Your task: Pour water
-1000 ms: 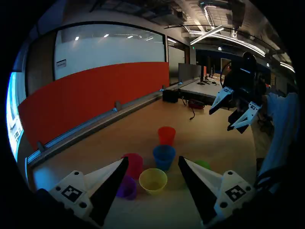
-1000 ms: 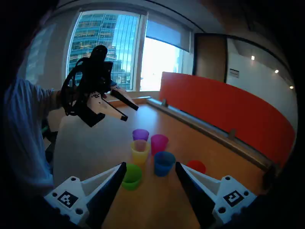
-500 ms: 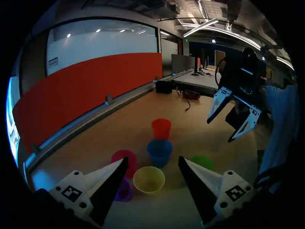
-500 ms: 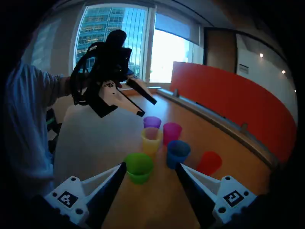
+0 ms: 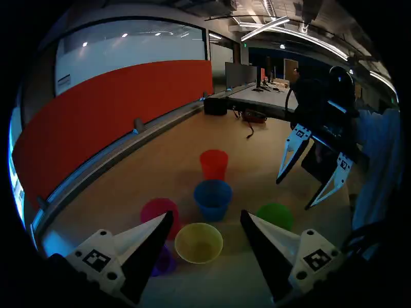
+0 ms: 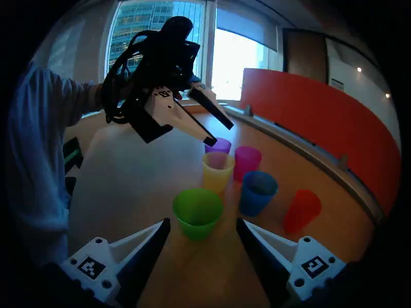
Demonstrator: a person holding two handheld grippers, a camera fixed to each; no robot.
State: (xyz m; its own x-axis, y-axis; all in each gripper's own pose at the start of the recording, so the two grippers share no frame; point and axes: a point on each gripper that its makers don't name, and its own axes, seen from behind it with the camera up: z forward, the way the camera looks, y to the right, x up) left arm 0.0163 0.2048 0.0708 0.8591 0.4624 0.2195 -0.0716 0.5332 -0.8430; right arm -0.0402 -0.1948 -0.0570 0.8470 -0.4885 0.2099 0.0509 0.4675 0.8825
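Panelling in orange-red is seen along one long edge of the wooden tabletop, with a grey rail at its foot. Farther along, a black box and a loose cable are seen, well apart from the cups. In the right gripper view, tall windows are shown behind a person's sleeve.

Six plastic cups are grouped upright in the open before both tools. In the left gripper view the red cup is set farthest, the blue cup just in front of it, the pink cup to its left, and the yellow cup nearest. The green cup is off to the right, and the purple cup is partly hidden by a finger. The insides of the yellow, blue and green cups are seen from above, but whether water is held in any of them cannot be told.

The left tool is released, its fingers spread wide, and the yellow cup lies just ahead between them. From the right gripper view this tool is seen tilted downward, its tips above the purple and yellow cups. The right tool is likewise released and grasps nothing. The green cup is closest ahead, in line with the gap between its fingers. In the left gripper view it hangs above the tabletop, just right of the green cup.
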